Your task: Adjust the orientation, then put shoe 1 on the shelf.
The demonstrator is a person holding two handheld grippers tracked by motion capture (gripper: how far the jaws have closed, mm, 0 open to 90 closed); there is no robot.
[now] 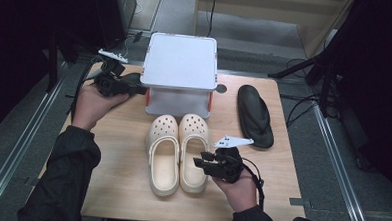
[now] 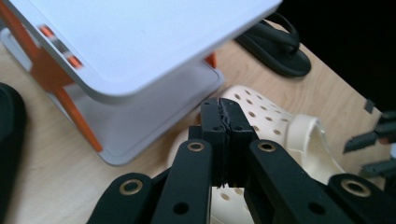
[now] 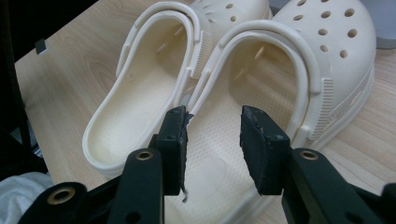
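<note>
Beside the white stand (image 1: 179, 75), my left claw (image 1: 137, 89) is clenched on nothing; in front of it, the cream clogs (image 1: 178, 153) sit paired (my right claw (image 1: 200, 163) hangs released over their heels).

Bright lit tabletop, dark surroundings, soft close-up blur

No readable text anywhere
The cream clogs (image 1: 177, 152), the black flip-flop (image 1: 255, 114), the white and orange two-tier stand (image 1: 180, 72) and the wooden bench (image 1: 121, 172) carry no lettering, brand mark, number or sign that can be made out; any moulded marks on the clogs are too faint to read
</note>
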